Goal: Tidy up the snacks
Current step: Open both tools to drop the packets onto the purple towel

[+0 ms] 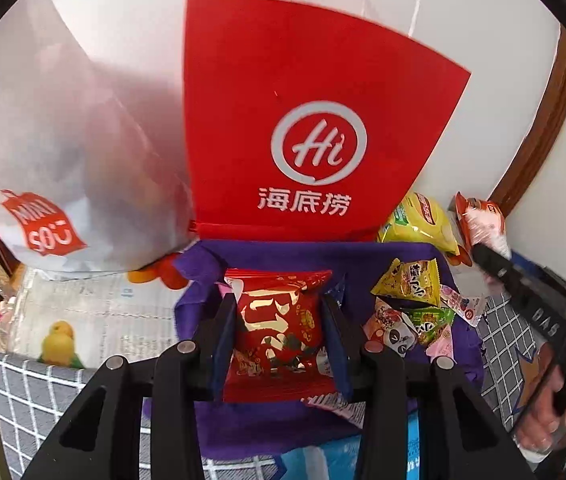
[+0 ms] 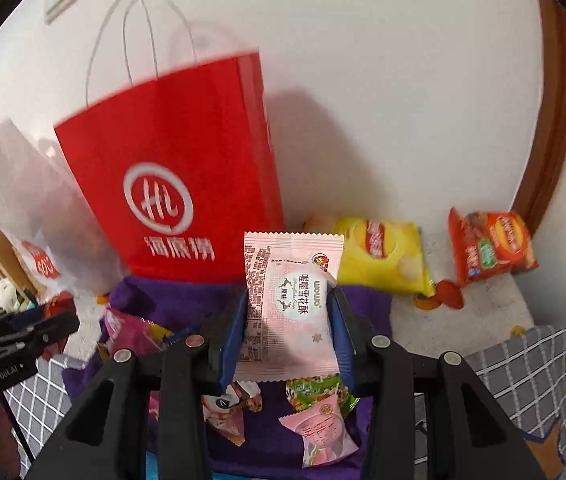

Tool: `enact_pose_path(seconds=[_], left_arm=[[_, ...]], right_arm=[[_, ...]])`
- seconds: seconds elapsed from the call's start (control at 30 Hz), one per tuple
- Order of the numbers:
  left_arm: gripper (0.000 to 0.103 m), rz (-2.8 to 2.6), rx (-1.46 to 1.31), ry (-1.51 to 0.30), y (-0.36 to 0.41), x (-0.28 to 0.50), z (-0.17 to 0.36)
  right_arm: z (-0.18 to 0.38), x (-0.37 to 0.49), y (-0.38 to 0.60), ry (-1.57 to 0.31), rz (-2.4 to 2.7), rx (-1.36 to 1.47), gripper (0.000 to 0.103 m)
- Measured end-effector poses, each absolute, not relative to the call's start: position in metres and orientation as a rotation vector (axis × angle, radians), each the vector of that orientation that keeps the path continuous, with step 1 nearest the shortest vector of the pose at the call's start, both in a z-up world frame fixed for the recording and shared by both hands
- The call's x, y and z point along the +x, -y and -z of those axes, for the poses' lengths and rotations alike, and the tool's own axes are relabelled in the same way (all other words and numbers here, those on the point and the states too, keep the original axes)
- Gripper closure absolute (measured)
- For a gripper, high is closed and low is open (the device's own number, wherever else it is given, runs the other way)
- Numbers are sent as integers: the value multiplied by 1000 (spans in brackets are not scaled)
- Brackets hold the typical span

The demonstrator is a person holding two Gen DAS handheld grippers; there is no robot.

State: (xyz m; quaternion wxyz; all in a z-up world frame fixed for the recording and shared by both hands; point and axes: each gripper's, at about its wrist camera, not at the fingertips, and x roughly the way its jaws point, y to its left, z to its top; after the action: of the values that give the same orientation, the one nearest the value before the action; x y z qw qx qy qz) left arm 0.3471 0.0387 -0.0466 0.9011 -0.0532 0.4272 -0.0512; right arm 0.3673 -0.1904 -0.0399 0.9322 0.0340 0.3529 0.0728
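Observation:
My left gripper (image 1: 279, 316) is shut on a red snack packet with gold lettering (image 1: 277, 328), held above a purple cloth (image 1: 267, 428). My right gripper (image 2: 287, 312) is shut on a pale pink snack packet (image 2: 289, 308), lifted over the same purple cloth (image 2: 187, 292). The right gripper also shows at the right edge of the left wrist view (image 1: 483, 246), with the pink packet (image 1: 483, 220) in it. Several small loose snack packets (image 1: 411, 304) lie on the cloth. A red paper bag with a "Hi" logo (image 1: 315, 112) stands upright just behind the cloth; it also shows in the right wrist view (image 2: 175, 184).
A white MINISO plastic bag (image 1: 55, 168) leans left of the red bag. A yellow chip bag (image 2: 383, 256) and an orange chip bag (image 2: 491, 246) lie against the white wall at right. A grey checked cloth (image 2: 523, 368) covers the surface in front.

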Motion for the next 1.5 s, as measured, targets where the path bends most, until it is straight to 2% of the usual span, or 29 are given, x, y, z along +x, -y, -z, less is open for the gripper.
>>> enact_pose_path(seconds=[0.37,0.67,1.1,1.23,1.33,1.5], left_arm=[[64,152,-131,-948,-34,372,85],[63,181,-148,-962,-33,373,93],[64,201,-131,-957,-28,374,99],[63,203,-136,-959,-28,375,99],[59,197,-135,-959,-29,376,99],[40,204,-141,-958,-25,376,97]], right_arm=[[81,391,179,-819,-204,28,62],[110,405,175,-916,-211,28,62],[111,403,176,-925,-212,-22,62],[107,402,179,-915,-200,-20,55],[103,402,183,-906,-194,-5,53],[94,399,190,-884,-185,15,48]])
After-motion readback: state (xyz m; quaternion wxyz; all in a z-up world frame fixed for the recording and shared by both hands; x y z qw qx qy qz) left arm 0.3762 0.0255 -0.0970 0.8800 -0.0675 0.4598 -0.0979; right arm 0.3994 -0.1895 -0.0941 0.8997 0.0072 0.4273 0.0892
